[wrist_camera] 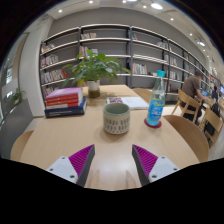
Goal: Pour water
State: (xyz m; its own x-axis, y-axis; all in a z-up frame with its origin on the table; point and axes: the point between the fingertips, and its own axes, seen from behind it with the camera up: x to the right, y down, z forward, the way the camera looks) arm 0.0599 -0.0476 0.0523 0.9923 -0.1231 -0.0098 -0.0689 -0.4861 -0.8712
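The book spines on the shelves (100, 45) are too small to read, and the seated person (196, 88) is half cut off.

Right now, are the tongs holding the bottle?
No, the tongs are open and empty, with the bottle standing on the table beyond them.

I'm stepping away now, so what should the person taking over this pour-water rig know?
Gripper: open, empty, held over the near table edge.
Mug: upright, just ahead of the fingers, between their lines.
Water bottle: upright, cap on, right of the mug and slightly farther.
Done: nothing visible; bottle not yet grasped.
Left: grasp the bottle, then pour into the mug.
Beyond: stacked books and a potted plant.
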